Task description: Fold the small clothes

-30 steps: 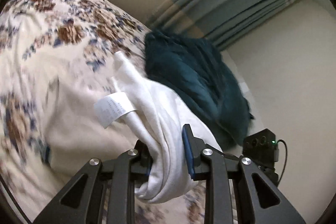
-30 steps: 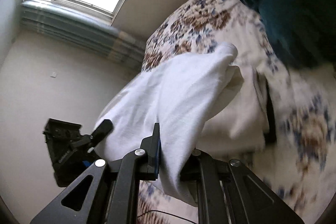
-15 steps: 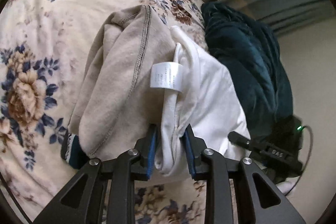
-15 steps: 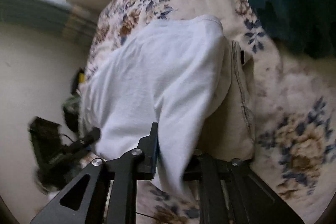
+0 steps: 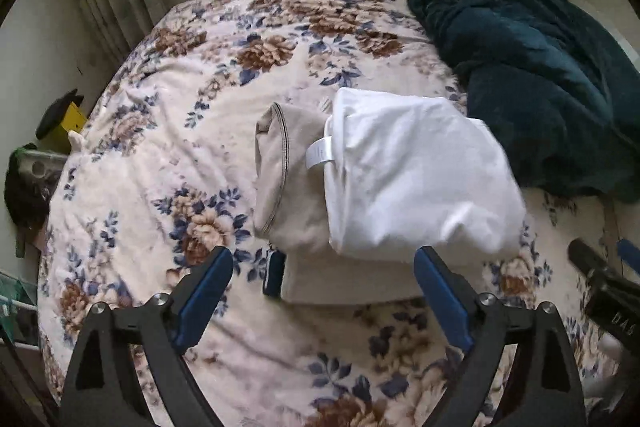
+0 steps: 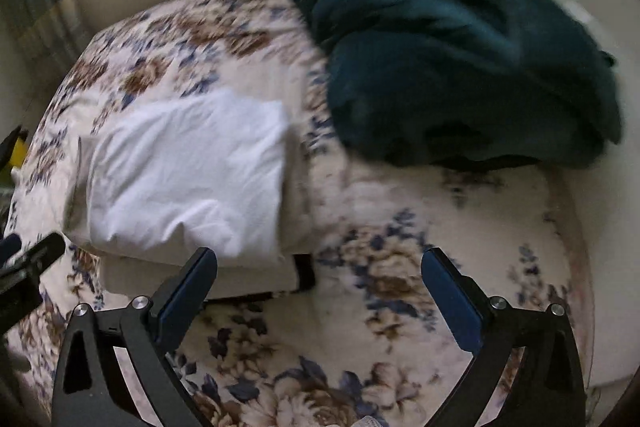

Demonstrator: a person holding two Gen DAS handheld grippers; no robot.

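Note:
A folded white garment [image 5: 416,175] with a white care label lies on top of a folded beige garment [image 5: 280,183], on a stack of folded clothes on the flowered bedspread [image 5: 160,147]. My left gripper [image 5: 324,275] is open and empty, just in front of the stack. In the right wrist view the white garment [image 6: 188,171] lies to the left on the same stack. My right gripper [image 6: 320,279] is open and empty, in front of and to the right of the stack.
A dark teal blanket [image 5: 532,67] is heaped at the back right of the bed; it also shows in the right wrist view [image 6: 460,47]. Curtains and a window stand behind the bed. Clutter and a yellow item [image 5: 72,119] sit by the left wall.
Both grippers have let go of the white garment and opened. It now rests folded on the beige garment, and both grippers have drawn back from the stack.

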